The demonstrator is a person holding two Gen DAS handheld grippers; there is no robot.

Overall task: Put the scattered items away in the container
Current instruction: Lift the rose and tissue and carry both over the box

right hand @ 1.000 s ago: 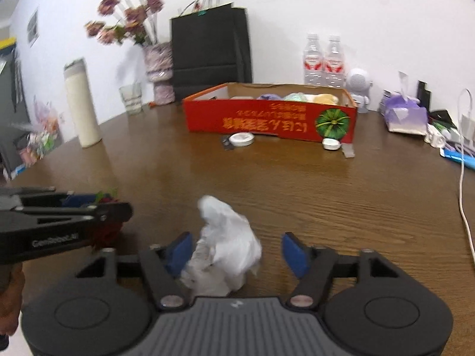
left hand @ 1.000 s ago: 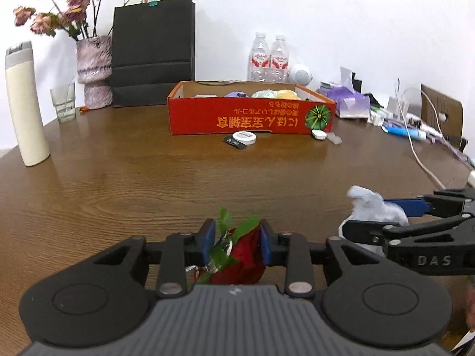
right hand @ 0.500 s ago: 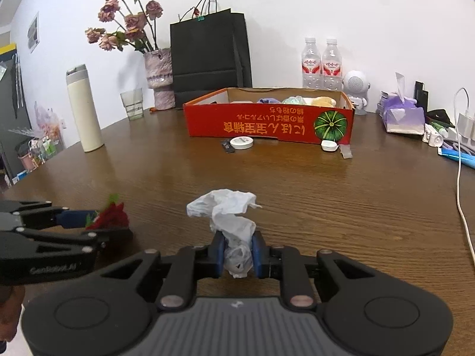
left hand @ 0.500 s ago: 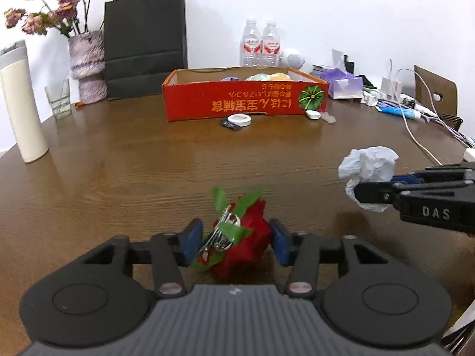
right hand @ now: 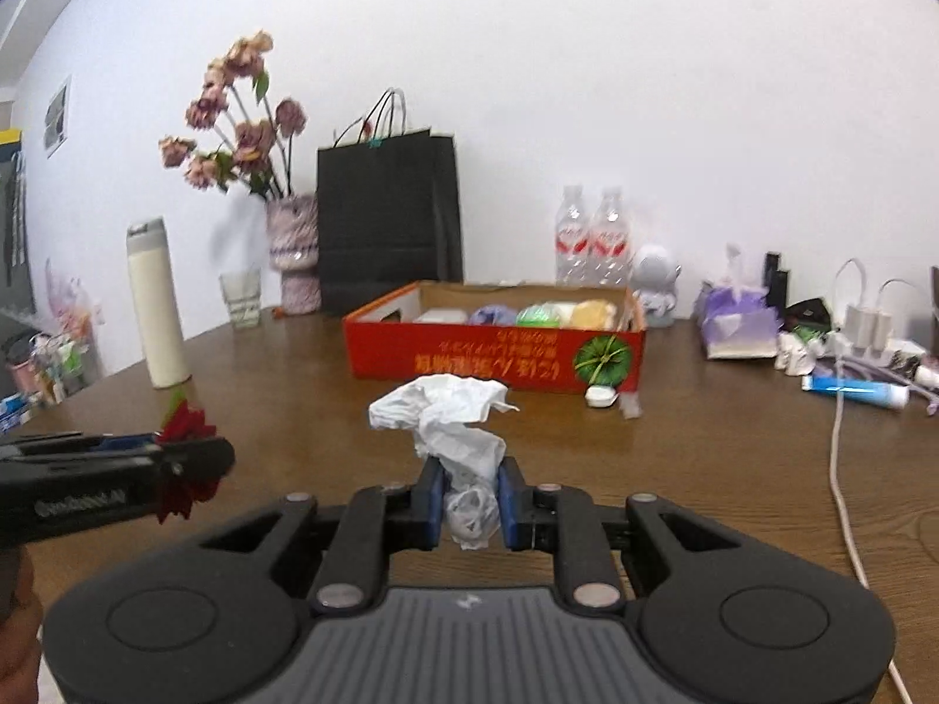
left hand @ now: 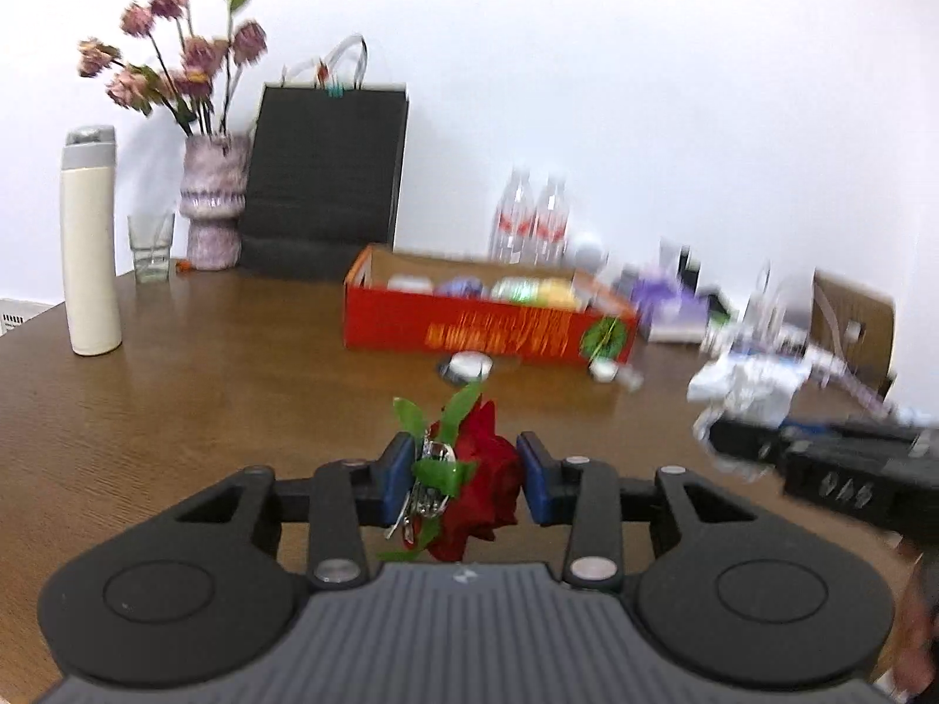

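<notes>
The box (right hand: 493,346) stands far across the worktop (right hand: 704,469). Both items have been lifted clear: the tissue (right hand: 452,416) clamped in the right hand-held gripper (right hand: 468,504), the rose (left hand: 475,487) between the left hand-held gripper's (left hand: 463,484) closing jaws; carrying remains.

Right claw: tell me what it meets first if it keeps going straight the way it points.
Probably the red cardboard box. The right claw, shut on the crumpled white tissue, aims at its front wall across bare table; depth is hard to judge.
</notes>
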